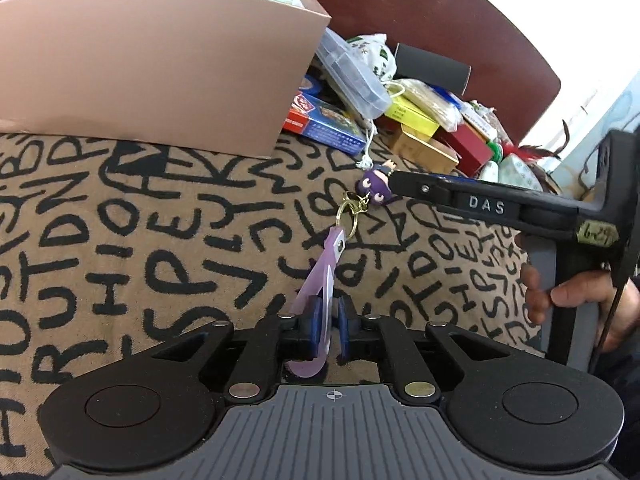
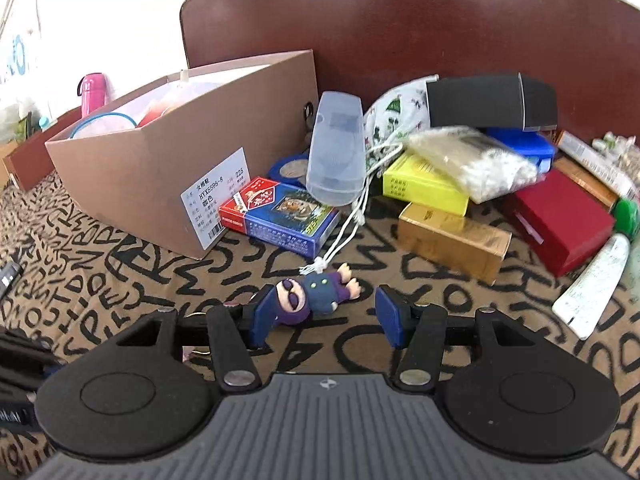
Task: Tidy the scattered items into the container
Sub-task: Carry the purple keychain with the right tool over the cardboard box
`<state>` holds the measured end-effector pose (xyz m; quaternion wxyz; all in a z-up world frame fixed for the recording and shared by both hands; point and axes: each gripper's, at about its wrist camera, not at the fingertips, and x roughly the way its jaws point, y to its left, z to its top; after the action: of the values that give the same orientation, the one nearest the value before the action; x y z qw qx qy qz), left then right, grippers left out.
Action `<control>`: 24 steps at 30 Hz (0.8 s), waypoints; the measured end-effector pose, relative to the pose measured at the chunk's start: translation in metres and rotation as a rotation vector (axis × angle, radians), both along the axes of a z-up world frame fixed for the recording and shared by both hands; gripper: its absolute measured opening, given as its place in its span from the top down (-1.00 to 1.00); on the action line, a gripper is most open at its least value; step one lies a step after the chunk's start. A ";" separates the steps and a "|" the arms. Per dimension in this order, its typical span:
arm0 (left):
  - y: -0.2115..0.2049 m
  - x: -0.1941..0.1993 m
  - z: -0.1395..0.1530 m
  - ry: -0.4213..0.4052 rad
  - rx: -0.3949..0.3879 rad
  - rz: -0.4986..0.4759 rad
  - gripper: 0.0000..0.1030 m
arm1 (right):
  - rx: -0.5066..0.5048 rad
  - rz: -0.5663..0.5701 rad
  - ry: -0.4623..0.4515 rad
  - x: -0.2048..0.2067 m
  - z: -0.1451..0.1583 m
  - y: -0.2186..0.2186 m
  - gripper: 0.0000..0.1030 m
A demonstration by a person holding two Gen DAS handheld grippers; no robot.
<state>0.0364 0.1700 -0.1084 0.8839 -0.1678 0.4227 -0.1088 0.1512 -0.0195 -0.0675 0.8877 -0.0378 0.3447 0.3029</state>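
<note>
The pink box [image 2: 160, 184] is sitting at the left on the lettered cloth [image 1: 140, 232], the left tongs [image 1: 329, 320] are standing slightly parted around the keychain's lilac strap [image 1: 320, 276] (pads barely off it), and the right tongs [image 2: 322, 314] are gaping half-wide, their left pad beside the purple doll [image 2: 316, 294].

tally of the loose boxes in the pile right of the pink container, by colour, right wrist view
Blue and red card box: 1
Yellow box: 1
Gold box: 1
Red box: 1
Black box: 1
Blue box: 1
Total: 6
The far right edge is too crowded to count.
</note>
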 end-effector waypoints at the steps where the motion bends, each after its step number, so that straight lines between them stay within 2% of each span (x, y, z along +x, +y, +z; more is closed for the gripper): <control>1: -0.001 0.001 -0.001 -0.002 -0.001 -0.004 0.55 | 0.006 -0.003 0.012 0.001 -0.001 0.001 -0.15; 5: 0.001 0.003 -0.003 0.000 -0.026 -0.006 0.55 | 0.028 0.003 0.064 0.006 -0.008 0.009 -0.16; 6: 0.000 0.004 -0.003 0.001 -0.025 -0.009 0.60 | 0.033 0.007 0.080 0.008 -0.010 0.011 -0.16; 8: 0.000 0.005 -0.004 0.005 -0.020 -0.015 0.82 | 0.035 0.008 0.097 0.011 -0.014 0.017 -0.17; 11: 0.003 0.007 -0.006 0.005 -0.038 -0.019 0.81 | 0.033 0.005 0.089 0.014 -0.015 0.027 -0.16; 12: 0.003 0.008 -0.007 0.004 -0.045 -0.019 0.66 | 0.029 0.005 0.083 0.015 -0.016 0.029 -0.14; 14: 0.004 0.009 -0.008 0.003 -0.057 -0.018 0.66 | 0.014 0.012 0.069 0.015 -0.017 0.034 0.07; 15: 0.005 0.009 -0.008 0.003 -0.060 -0.018 0.66 | 0.005 0.014 0.059 0.014 -0.016 0.036 0.10; 16: 0.005 0.010 -0.008 0.004 -0.060 -0.019 0.70 | -0.004 0.017 0.052 0.013 -0.016 0.037 0.10; 18: 0.005 0.010 -0.008 0.003 -0.052 -0.019 0.99 | -0.014 0.027 0.047 0.012 -0.015 0.038 0.10; 24: 0.002 0.005 -0.003 -0.009 -0.048 -0.015 1.00 | -0.019 0.038 0.018 -0.002 -0.002 0.033 0.11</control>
<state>0.0412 0.1725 -0.1113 0.8808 -0.1853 0.4170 -0.1262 0.1492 0.0133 -0.0699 0.8782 -0.0499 0.3548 0.3168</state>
